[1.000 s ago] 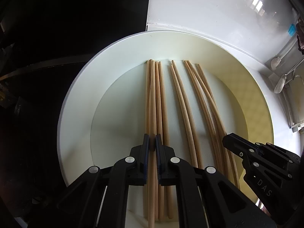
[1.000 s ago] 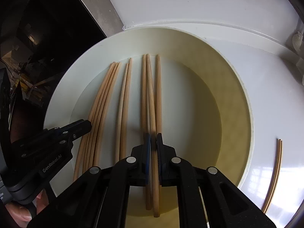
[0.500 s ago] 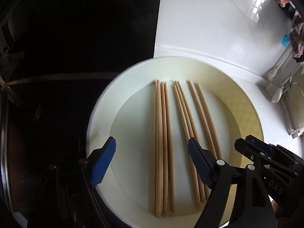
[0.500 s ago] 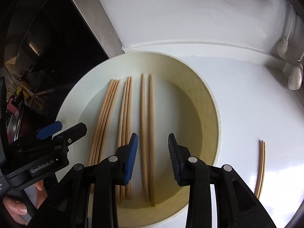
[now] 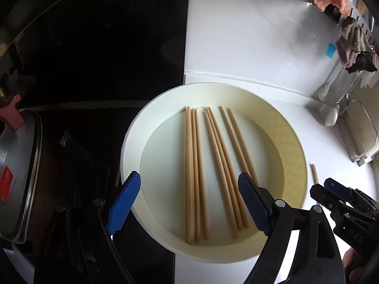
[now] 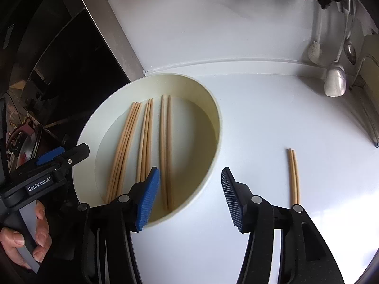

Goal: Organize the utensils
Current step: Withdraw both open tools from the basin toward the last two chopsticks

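Chopsticks [image 5: 196, 172] now lie released in the plate [image 5: 132, 142]; both tongs, left [image 5: 187, 203] and right [image 6: 189, 196], are opening, empty; one pair [image 6: 293, 175] waits at 3 o'clock.

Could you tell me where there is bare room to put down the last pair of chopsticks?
The right side of the bowl, between the rightmost chopsticks and the wall, is bare. The left half is crowded. The counter between the bowl and the loose pair is clear too.

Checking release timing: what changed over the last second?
Both tools let go of wooden chopsticks: left tool and right tool are opening and have drawn back, nothing between their jaws. The chopsticks stay in the round white bowl; the loose pair stays on the counter.
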